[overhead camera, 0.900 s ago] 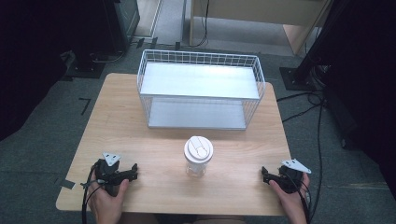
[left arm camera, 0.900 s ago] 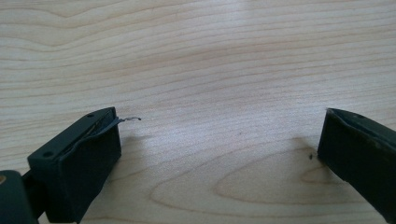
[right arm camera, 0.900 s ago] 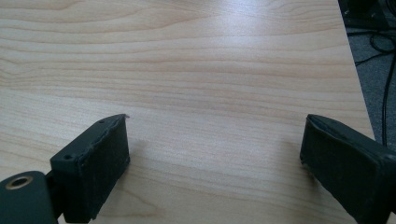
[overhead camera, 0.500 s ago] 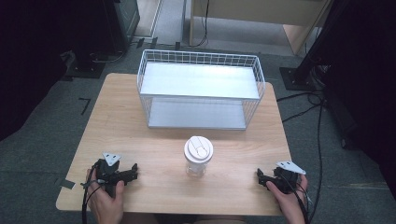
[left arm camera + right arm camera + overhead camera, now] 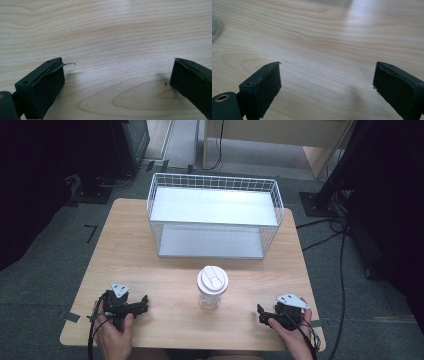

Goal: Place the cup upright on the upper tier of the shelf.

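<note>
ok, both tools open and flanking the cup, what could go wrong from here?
1. The lidded clear cup stands upright between the left tool and right tool; a side bump could tip it.
2. It looks thin-walled, so a hard squeeze may crush it or pop the lid.
3. The wire basket sits just behind; lifting forward could snag it.

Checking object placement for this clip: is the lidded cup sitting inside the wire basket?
No: in the high view the cup stands on the table in front of the wire basket.
</note>
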`<act>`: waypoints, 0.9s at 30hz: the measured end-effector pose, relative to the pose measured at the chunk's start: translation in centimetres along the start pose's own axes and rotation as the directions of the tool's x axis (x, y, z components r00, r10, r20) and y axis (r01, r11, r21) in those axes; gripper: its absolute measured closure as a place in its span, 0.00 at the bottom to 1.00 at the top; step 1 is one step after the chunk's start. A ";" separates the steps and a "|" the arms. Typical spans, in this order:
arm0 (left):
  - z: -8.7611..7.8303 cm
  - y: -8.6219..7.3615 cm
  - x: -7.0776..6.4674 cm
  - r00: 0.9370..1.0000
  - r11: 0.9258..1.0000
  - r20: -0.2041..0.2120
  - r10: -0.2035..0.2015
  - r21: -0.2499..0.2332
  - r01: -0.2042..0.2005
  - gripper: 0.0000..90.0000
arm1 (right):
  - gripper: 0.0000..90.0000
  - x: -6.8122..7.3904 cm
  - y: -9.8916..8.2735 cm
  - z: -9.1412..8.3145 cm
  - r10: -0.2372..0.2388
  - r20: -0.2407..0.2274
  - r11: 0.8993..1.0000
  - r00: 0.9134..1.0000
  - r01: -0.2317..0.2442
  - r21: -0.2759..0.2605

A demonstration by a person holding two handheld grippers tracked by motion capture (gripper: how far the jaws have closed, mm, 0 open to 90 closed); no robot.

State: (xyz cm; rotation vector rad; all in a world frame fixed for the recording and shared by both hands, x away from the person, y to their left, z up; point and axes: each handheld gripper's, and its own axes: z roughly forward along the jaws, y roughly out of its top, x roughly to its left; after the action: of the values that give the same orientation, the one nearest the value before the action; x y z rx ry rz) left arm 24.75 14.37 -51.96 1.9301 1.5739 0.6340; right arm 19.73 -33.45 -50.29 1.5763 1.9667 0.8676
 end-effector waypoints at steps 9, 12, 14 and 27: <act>0.0 0.0 -0.1 1.000 1.000 0.008 0.010 -0.002 -0.010 0.00 | 0.09 4.0 0.5 0.5 -0.074 -0.067 0.997 0.995 0.073 -0.009; 0.0 0.0 -0.1 1.000 1.000 0.010 0.011 -0.002 -0.011 0.00 | 0.09 4.8 0.6 0.6 -0.089 -0.079 0.996 0.993 0.088 -0.015; 0.0 0.0 -0.1 1.000 1.000 0.011 0.012 -0.001 -0.012 0.00 | 0.09 5.6 0.6 0.8 -0.102 -0.094 0.995 0.990 0.101 -0.022; 0.0 0.0 -0.1 1.000 1.000 0.012 0.014 -0.001 -0.014 0.00 | 0.09 9.9 1.1 2.1 -0.152 -0.178 0.988 0.972 0.145 -0.049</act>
State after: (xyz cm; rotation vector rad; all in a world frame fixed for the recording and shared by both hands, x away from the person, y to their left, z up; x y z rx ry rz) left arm 24.80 14.26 -51.96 1.9429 1.5538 0.6275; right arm 19.73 -23.25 -50.66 1.3508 2.1511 1.0089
